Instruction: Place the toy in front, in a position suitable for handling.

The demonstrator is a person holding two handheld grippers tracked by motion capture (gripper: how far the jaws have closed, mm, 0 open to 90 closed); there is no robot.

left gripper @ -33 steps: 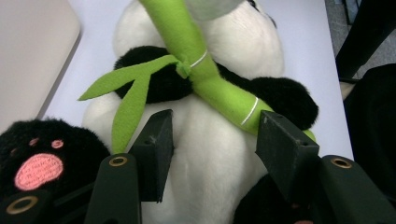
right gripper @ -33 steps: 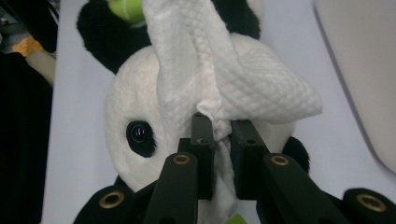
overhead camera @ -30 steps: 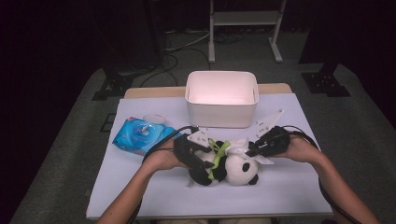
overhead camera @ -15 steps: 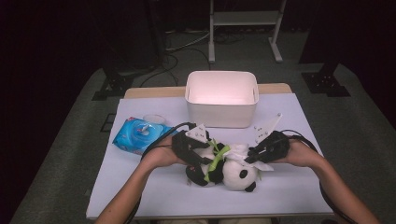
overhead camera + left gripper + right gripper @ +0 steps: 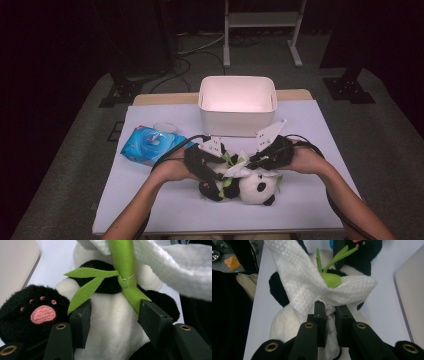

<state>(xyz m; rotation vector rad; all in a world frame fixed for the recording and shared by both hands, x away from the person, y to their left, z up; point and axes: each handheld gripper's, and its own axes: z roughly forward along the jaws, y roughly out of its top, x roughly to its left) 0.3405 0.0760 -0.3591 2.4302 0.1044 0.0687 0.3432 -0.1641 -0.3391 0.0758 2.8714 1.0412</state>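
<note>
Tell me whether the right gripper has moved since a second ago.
Yes. In the high view the right gripper, shut on the white wipe, has slid left over the panda, away from the white bin's right corner.

My left gripper rests on the panda, which lies on its side on the white table, head toward my right. My right gripper sits just above the panda's head, at a white wipe bunched over the toy. Green leaves poke out between my two grippers, which nearly meet. A white bin stands just beyond them, its inside bare. To my left lies a blue wipe pack, with a small clear lid just behind it.
</note>
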